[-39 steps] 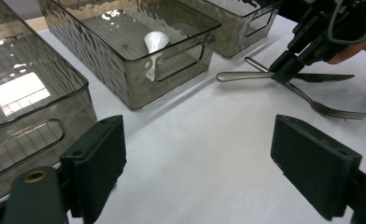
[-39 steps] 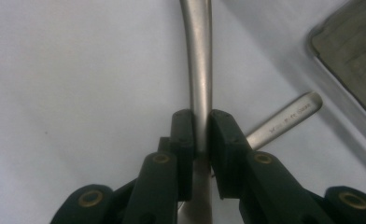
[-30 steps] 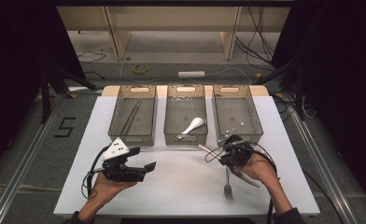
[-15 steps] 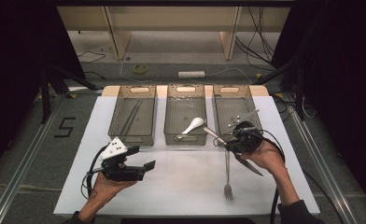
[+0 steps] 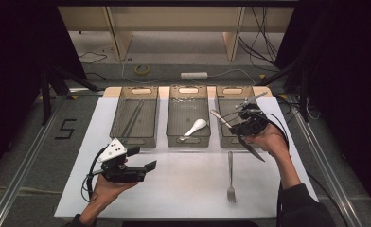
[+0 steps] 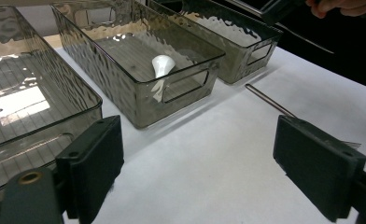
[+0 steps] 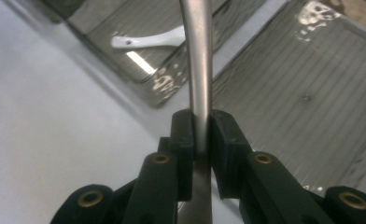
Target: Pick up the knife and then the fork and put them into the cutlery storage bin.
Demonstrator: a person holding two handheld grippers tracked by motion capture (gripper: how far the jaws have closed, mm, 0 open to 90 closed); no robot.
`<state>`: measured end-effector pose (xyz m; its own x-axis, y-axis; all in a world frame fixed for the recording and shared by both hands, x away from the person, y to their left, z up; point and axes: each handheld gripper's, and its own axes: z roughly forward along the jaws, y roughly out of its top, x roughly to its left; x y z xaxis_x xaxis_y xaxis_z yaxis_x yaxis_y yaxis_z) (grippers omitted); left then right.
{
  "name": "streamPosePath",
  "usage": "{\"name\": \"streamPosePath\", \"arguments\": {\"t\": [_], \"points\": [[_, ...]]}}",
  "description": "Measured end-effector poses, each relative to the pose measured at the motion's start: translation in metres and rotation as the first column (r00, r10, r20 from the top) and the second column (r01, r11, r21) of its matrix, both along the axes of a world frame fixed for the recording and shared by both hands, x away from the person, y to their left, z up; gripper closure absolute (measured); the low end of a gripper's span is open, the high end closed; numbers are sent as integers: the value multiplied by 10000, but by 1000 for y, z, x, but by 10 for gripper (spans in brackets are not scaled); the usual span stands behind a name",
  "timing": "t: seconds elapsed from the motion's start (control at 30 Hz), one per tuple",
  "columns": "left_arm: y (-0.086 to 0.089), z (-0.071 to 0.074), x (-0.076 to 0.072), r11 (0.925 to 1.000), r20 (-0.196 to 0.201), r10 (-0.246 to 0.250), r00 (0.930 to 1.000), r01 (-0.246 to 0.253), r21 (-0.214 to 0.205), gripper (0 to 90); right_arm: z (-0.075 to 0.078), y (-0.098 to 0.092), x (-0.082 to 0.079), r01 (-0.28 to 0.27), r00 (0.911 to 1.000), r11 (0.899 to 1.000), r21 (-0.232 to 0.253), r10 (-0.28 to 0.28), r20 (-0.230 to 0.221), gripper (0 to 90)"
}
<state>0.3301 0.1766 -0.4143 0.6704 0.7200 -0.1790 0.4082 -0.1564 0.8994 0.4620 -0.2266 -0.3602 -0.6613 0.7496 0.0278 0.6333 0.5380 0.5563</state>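
Surface: white mat point(image 5: 183, 184) on table | floor: grey | left gripper point(image 5: 141, 171) spread | right gripper point(image 7: 200, 135) pinching knife point(image 7: 199, 60)

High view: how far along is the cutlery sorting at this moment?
Done: a white spoon lies in the middle bin, thin utensils in the left bin. In hand: the right tool clamps a metal knife over the right bin. Left: the fork on the mat; the left tool waits open.

Dark curtains point(image 5: 13, 56) flank a grey floor point(image 5: 37, 142) with cables, a tape roll point(image 5: 142, 69) and wooden shelving point(image 5: 174, 21) behind.
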Motion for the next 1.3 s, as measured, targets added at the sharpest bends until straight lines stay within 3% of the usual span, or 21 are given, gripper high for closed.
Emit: {"name": "streamPosePath", "arguments": {"t": [0.2, 0.57, 1.07, 1.3], "points": [[2, 1, 0, 9999, 62, 39, 10000, -38, -149, 156, 0, -4, 23, 507, 9987, 9987, 27, -507, -25, 805], [1, 1, 0, 9999, 100, 14, 9999, -13, -120, 156, 12, -5, 59, 1346, 9909, 9907, 213, -1346, 12, 805], [0, 2, -1, 9999, 165, 30, 9999, -28, -134, 156, 11, -2, 99, 2380, 9712, 9708, 313, -2374, -221, 805], [0, 2, -2, 9999, 181, 3, 9998, -1, -132, 156, 6, 2, 108, 2666, 9636, 9633, 316, -2656, -317, 804]]}}
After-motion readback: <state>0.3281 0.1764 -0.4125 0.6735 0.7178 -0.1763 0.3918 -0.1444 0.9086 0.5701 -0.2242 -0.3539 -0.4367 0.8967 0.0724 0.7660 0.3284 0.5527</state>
